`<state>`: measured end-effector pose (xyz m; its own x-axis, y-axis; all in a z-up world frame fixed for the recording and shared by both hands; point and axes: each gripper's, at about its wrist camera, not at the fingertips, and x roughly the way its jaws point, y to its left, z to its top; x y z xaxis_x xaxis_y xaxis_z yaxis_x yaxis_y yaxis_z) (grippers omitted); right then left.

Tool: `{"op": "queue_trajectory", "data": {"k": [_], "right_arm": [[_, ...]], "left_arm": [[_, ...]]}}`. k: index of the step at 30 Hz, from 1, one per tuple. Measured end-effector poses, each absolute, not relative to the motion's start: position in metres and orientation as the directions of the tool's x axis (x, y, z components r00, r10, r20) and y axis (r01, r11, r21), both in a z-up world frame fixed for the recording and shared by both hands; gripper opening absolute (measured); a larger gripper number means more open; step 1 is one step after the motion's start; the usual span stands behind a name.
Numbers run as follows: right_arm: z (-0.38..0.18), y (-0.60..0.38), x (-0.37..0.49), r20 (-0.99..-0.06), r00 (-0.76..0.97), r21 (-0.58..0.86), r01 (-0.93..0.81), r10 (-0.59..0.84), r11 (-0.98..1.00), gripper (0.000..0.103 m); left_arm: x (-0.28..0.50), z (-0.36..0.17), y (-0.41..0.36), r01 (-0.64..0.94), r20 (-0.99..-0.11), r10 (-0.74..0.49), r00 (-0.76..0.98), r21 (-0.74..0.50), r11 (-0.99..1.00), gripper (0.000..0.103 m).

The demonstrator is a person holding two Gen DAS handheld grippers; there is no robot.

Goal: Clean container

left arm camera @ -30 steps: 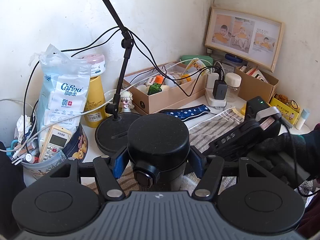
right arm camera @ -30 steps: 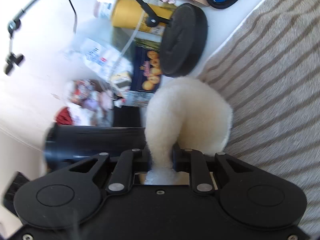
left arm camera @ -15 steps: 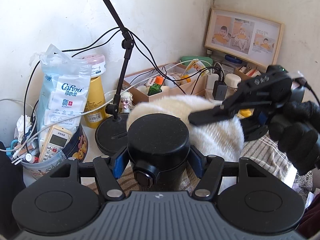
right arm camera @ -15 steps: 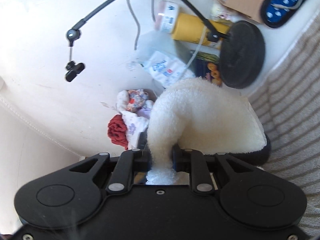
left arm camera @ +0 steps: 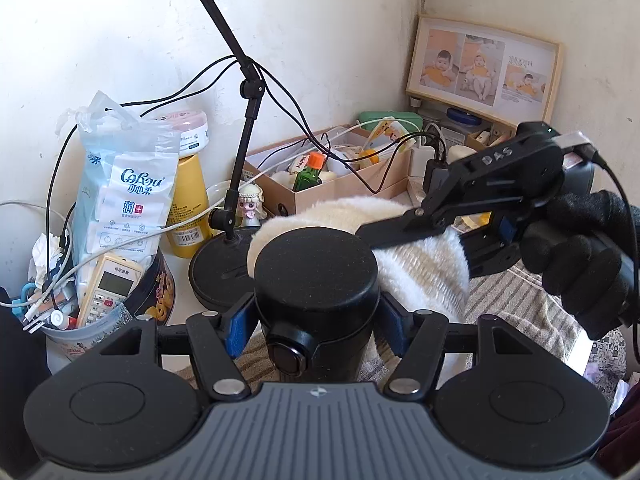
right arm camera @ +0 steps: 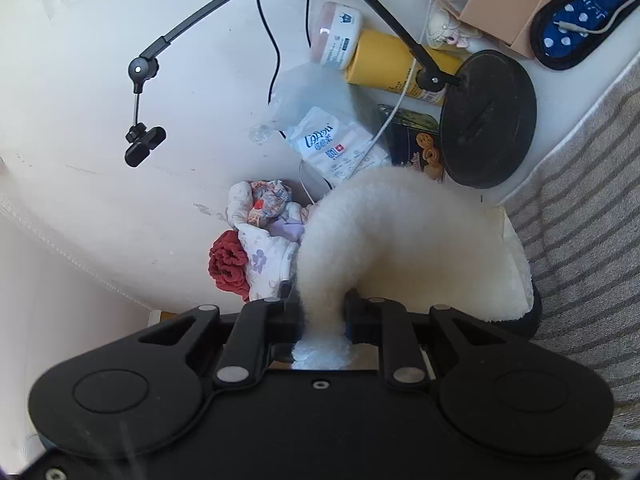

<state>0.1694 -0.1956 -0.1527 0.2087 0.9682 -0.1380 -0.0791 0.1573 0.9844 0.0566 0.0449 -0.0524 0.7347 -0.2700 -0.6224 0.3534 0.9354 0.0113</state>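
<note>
My left gripper [left arm camera: 316, 312] is shut on a black lidded container [left arm camera: 316, 276], held upright above a striped towel. My right gripper [right arm camera: 322, 312] is shut on a fluffy white cloth [right arm camera: 404, 236]. In the left wrist view the cloth [left arm camera: 420, 264] presses against the container's far right side and back edge of the lid, with the right gripper [left arm camera: 404, 228] reaching in from the right. In the right wrist view only a dark edge of the container [right arm camera: 534, 316] shows under the cloth.
A black stand base [left arm camera: 218, 272] with its pole stands just behind the container. A tin with a remote and cables [left arm camera: 104, 300], a yellow bottle [left arm camera: 188, 204] and a cardboard box [left arm camera: 332, 184] crowd the back. The striped towel [left arm camera: 524, 308] covers the table at right.
My right gripper has risen from the towel with the white cloth and brought it against the container's far side. The left gripper and container have stayed still.
</note>
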Motion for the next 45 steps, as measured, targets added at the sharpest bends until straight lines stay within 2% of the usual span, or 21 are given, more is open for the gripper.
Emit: {"op": "queue_trajectory", "data": {"k": [10,16,18,20,23,29,31,36,38,45], "right_arm": [[-0.183,-0.191,0.176,-0.267,0.195,0.961,-0.018,0.944,0.275,0.016],[-0.208,-0.188,0.180,-0.387,0.157,0.921,0.012,0.908,0.390,0.016],[-0.216,-0.186,0.180,-0.449,0.137,0.892,0.012,0.883,0.451,0.016],[-0.217,-0.186,0.178,-0.467,0.140,0.882,-0.003,0.873,0.472,0.016],[-0.211,-0.188,0.173,-0.456,0.158,0.885,-0.023,0.876,0.465,0.016],[-0.196,-0.191,0.169,-0.448,0.170,0.884,-0.064,0.878,0.463,0.016],[-0.192,-0.194,0.167,-0.437,0.175,0.888,-0.071,0.882,0.454,0.016],[-0.184,-0.198,0.162,-0.410,0.166,0.900,-0.087,0.897,0.427,0.016],[-0.181,-0.198,0.159,-0.401,0.161,0.903,-0.097,0.902,0.419,0.016],[-0.178,-0.208,0.154,-0.390,0.191,0.907,-0.088,0.901,0.412,0.017]], "left_arm": [[0.060,-0.053,0.047,0.374,-0.621,-0.287,0.729,0.011,0.927,0.063],[0.068,-0.050,0.054,0.493,-0.638,-0.366,0.678,0.024,0.870,0.063],[0.073,-0.048,0.057,0.509,-0.651,-0.381,0.657,0.009,0.861,0.063],[0.076,-0.045,0.056,0.492,-0.673,-0.367,0.642,-0.005,0.871,0.063],[0.077,-0.042,0.050,0.395,-0.699,-0.309,0.645,-0.042,0.918,0.066],[0.071,-0.040,0.033,0.085,-0.717,-0.137,0.683,-0.108,0.990,0.069],[0.069,-0.042,0.033,0.022,-0.710,-0.125,0.693,-0.152,0.988,0.069],[0.072,-0.052,0.037,-0.069,-0.697,-0.057,0.715,-0.151,0.986,0.070],[0.072,-0.056,0.041,-0.058,-0.686,-0.073,0.724,-0.165,0.985,0.070],[0.075,-0.058,0.052,0.230,-0.660,-0.256,0.706,-0.127,0.965,0.066]]}}
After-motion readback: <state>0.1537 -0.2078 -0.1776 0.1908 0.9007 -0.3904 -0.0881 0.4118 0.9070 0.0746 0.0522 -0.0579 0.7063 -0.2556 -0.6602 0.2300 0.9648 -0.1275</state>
